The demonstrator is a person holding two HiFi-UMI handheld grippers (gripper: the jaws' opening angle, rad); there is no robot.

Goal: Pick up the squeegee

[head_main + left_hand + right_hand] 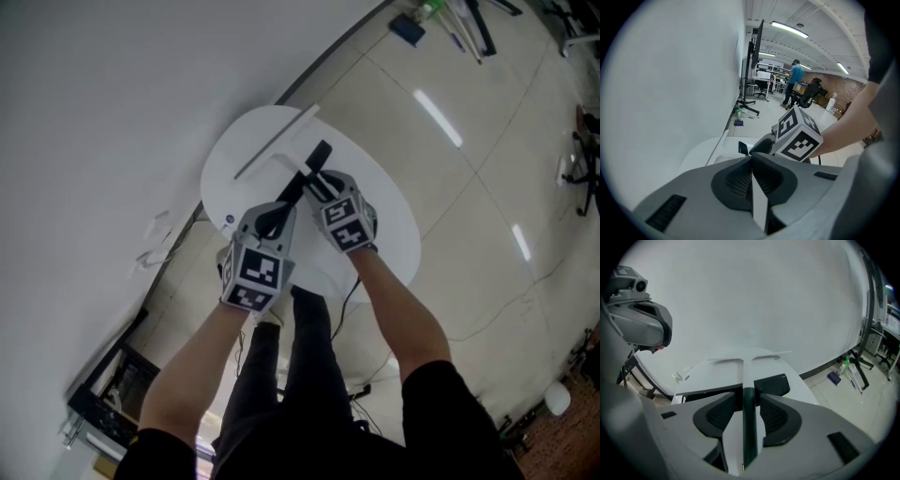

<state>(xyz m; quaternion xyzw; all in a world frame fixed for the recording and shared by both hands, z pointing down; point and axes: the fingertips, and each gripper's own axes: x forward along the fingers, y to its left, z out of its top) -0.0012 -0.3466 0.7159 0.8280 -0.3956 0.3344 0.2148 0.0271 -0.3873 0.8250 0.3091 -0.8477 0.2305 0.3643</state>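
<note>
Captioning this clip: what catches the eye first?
The right gripper is shut on the dark handle of the squeegee, whose white blade stretches crosswise ahead over the round white table by the wall. The left gripper sits close beside it, shut on nothing.

Head view: high up, facing steeply down past both forearms. Round white surface sits mid-frame, wall to its left, floor to its right.

Left gripper view: low, tight behind the left tongs. It looks over the surface edge, along the wall and down a long room.

Right gripper view: tight behind the right tongs, looking across the surface straight at the wall.

Shared by all three: surface and wall.
</note>
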